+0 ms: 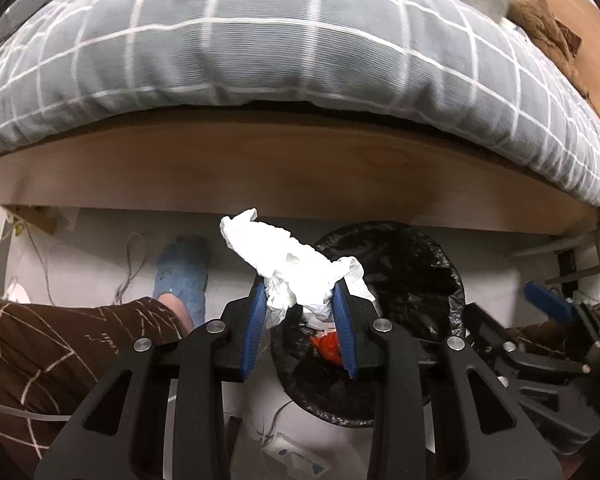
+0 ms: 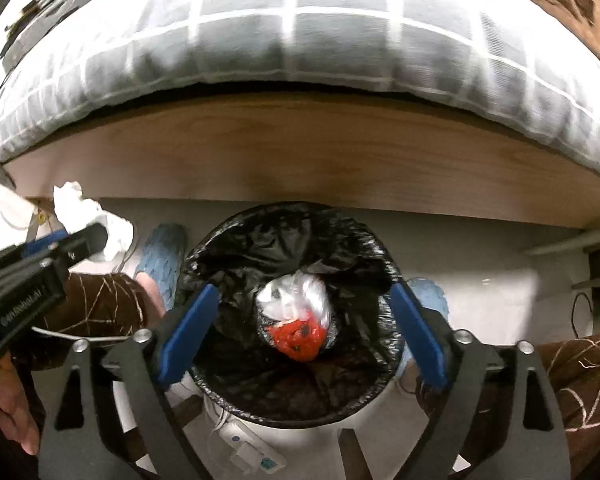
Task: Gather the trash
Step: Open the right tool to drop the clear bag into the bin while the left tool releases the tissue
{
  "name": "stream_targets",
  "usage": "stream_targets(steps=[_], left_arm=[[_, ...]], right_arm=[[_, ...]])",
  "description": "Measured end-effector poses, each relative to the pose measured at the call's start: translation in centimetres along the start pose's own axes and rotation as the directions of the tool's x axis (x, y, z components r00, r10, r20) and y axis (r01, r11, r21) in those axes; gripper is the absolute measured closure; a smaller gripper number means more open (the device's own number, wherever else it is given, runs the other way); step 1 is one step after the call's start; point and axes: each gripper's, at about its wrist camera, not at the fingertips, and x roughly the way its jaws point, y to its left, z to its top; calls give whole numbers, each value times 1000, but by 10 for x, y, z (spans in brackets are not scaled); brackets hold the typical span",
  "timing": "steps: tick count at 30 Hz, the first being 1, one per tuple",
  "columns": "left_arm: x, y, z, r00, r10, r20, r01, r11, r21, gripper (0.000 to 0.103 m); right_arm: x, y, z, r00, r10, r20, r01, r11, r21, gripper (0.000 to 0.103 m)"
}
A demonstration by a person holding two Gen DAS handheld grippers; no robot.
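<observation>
Left gripper (image 1: 300,300) clamps crumpled tissue (image 1: 288,264) at frame centre.
Right gripper (image 2: 300,320) gapes, empty, over black-lined bin (image 2: 236,256).

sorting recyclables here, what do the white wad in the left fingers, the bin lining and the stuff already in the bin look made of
White wad: likely tissue or paper towel; matte, soft crumples, torn-looking edges.
Bin lining: thin black plastic film, glossy and wrinkled, folded over the rim.
Bundle in the bin: seems to be clear, shiny plastic wrap above something red-orange with dark specks; what that is cannot be told.
</observation>
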Motion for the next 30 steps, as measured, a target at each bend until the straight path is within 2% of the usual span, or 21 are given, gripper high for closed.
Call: stream_targets(steps=[5,15,24,27,30], left_arm=[[4,-20,-2,1000,-14,-7,14,999,42,71],[19,-69,-1,997,-59,-48,63,993,101,71],[28,-105,-2,994,-76,-77,88,982,169,71],[33,-110,-4,994,-69,-87,84,980,181,68],[38,-110,-2,994,-56,-90,72,980,184,59]], right_arm=[[-10,-22,-3,999,-31,28,30,999,35,8],[-26,-66,-9,991,-115,74,109,991,73,8],[-29,-99,-14,988,-138,64,128,980,150,8],[-29,-105,-13,989,-139,59,127,978,168,8],[-27,-107,-11,990,-127,59,114,976,184,8]])
